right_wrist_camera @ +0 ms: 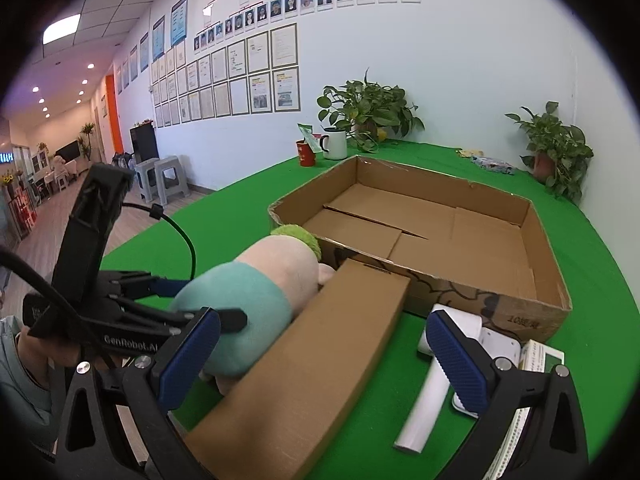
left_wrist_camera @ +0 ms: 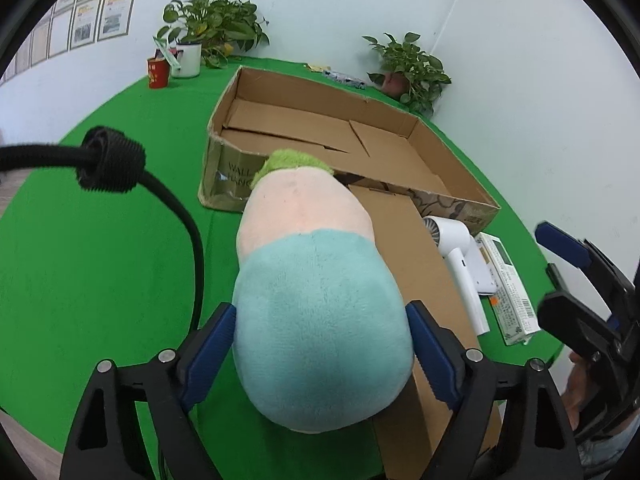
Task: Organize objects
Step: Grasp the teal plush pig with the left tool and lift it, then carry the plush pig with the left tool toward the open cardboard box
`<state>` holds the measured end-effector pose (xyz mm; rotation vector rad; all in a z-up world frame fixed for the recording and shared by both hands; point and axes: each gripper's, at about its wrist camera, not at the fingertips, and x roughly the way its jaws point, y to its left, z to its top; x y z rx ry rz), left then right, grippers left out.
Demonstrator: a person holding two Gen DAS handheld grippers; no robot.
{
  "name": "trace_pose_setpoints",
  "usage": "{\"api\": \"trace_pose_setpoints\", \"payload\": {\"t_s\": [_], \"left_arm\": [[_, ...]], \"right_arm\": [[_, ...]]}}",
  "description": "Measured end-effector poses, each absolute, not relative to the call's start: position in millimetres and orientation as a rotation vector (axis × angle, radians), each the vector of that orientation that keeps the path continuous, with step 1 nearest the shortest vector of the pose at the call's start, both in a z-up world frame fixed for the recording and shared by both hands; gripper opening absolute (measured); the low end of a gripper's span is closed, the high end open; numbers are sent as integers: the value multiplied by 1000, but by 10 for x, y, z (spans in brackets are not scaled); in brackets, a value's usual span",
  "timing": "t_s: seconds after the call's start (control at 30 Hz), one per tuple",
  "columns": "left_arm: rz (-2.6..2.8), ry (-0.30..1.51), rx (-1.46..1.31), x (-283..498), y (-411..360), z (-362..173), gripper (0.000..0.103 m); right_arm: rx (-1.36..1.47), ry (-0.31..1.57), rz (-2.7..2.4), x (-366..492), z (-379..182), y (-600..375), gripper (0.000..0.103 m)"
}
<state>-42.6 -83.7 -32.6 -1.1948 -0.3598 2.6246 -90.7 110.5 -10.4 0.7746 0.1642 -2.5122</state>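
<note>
Left wrist view: left tool [left_wrist_camera: 320, 344] has its blue pads pressed against the teal end of the plush toy [left_wrist_camera: 316, 300], one on each side. The toy points toward 12 o'clock, its green tuft at the near wall of the open cardboard box [left_wrist_camera: 400, 120]. A flat cardboard box [left_wrist_camera: 404, 256] lies along the toy's 3 o'clock side. White hair dryer [left_wrist_camera: 456, 256] and a printed carton [left_wrist_camera: 508, 288] lie at 3 o'clock on the green table [left_wrist_camera: 120, 264]. Right tool [left_wrist_camera: 576, 280] shows at the 3 o'clock edge.

Right wrist view: right tool [right_wrist_camera: 324, 360] stands wide apart, nothing between its pads, above the flat cardboard box. The plush toy lies at 9 o'clock, clamped by the left tool; the hair dryer is at 4 o'clock.
</note>
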Motion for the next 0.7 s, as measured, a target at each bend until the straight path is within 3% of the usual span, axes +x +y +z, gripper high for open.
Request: {"api": "trace_pose_setpoints", "payload": {"t_s": [0.33, 0.7], "left_arm": [[2570, -496, -1189, -284, -1199, -364, 63], [2637, -574, -1178, 211, -1831, -274, 59]], "right_arm": [[851, 180, -2355, -1167, -112, 632, 102], [1069, 87, -2092, -1384, -241, -23, 102]]}}
